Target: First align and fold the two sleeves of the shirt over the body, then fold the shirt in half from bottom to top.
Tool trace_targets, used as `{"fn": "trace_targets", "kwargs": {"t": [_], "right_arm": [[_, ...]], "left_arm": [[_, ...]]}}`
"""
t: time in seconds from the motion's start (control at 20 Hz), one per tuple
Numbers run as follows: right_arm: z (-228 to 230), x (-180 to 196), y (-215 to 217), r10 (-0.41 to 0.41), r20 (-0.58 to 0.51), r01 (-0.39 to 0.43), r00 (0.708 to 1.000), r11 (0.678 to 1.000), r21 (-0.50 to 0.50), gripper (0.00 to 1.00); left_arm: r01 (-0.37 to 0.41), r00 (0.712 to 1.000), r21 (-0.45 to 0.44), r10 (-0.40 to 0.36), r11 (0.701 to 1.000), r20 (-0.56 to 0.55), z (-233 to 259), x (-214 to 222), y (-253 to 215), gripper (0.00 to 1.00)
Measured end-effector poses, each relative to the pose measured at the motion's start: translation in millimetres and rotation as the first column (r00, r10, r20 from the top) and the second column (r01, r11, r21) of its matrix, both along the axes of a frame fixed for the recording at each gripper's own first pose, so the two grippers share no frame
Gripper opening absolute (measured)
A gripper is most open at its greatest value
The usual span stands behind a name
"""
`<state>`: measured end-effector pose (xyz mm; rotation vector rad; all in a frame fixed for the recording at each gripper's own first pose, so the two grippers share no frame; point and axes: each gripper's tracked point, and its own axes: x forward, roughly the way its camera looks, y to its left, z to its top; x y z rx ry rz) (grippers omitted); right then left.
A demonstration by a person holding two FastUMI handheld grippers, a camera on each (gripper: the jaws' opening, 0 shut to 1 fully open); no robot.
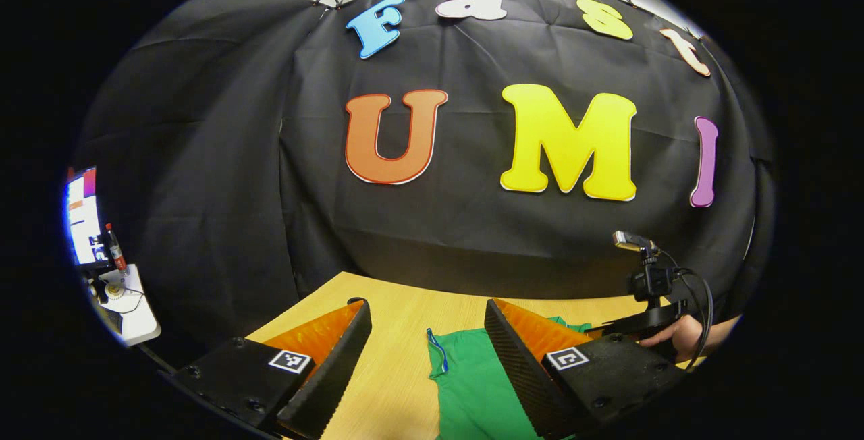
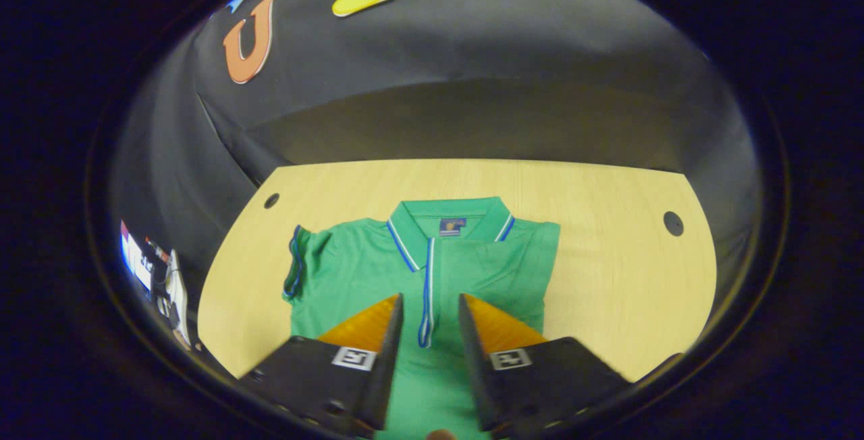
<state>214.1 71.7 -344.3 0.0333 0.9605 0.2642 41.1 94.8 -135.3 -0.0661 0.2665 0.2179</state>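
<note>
My right tool (image 2: 427, 332) hangs above the lower body of the shirt (image 2: 351, 278), its fingers spread with a narrow gap and pinching nothing. My left tool (image 1: 428, 345) is spread wide and empty, low over the desk (image 1: 391, 372) beside the shirt's edge.

The shirt lies flat on the desk, collar (image 2: 449, 217) toward the far wall. In the right gripper view, the sleeve (image 2: 297, 261) on the left of the picture sticks out with its blue-trimmed cuff exposed. The opposite side ends in a straight edge, so I judge that sleeve already folded over the body.

Risks from here:
- Pinching more than one layer at the cuff would drag the body and spoil the alignment.
- A shallow grip on thin knit may slip mid-fold and leave a crooked sleeve.
- Folding from the hem before the sleeve is in would trap it outside.

The right gripper view gives the whole garment and both desk holes. The left gripper view gives a strip of green cloth, plus the other tool (image 1: 644, 322) held by a hand (image 1: 682, 335), and a screen (image 1: 82, 214) and bottle (image 1: 115, 248) far off at the side.
</note>
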Motion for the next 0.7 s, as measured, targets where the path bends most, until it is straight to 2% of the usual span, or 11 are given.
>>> {"fn": "trace_targets", "kwargs": {"t": [0.1,0.15,0.2,0.45,0.55,0.6,0.7], "right_arm": [[11,-7,-2,-0.005,0.043,0.007,0.999,0.999,-0.033,0.78],[19,-11,-4,-0.009,0.065,0.012,0.998,0.999,-0.051,0.84],[28,-18,-7,-0.014,0.088,0.020,0.996,0.998,-0.062,0.96],[87,-61,-20,-0.054,0.238,0.079,0.970,0.992,-0.097,0.96],[108,-85,-22,-0.057,0.269,0.086,0.961,0.991,-0.097,0.94],[118,-96,-25,-0.060,0.282,0.092,0.958,0.990,-0.104,0.96],[131,-118,-31,-0.080,0.291,0.114,0.953,0.988,-0.105,0.96]], "left_arm": [[0.027,1.000,-0.008,-0.027,1.000,-0.013,-8,2,2,1.00],[0.044,0.999,-0.017,-0.044,0.999,-0.023,-13,5,2,1.00],[0.066,0.997,-0.030,-0.068,0.997,-0.036,-21,8,2,1.00],[0.164,0.980,-0.105,-0.174,0.981,-0.096,-63,38,-2,1.00],[0.194,0.969,-0.120,-0.209,0.974,-0.133,-88,57,-3,1.00],[0.205,0.961,-0.120,-0.223,0.971,-0.163,-104,67,-5,1.00],[0.222,0.944,-0.128,-0.245,0.967,-0.220,-134,87,-9,1.00]]}}
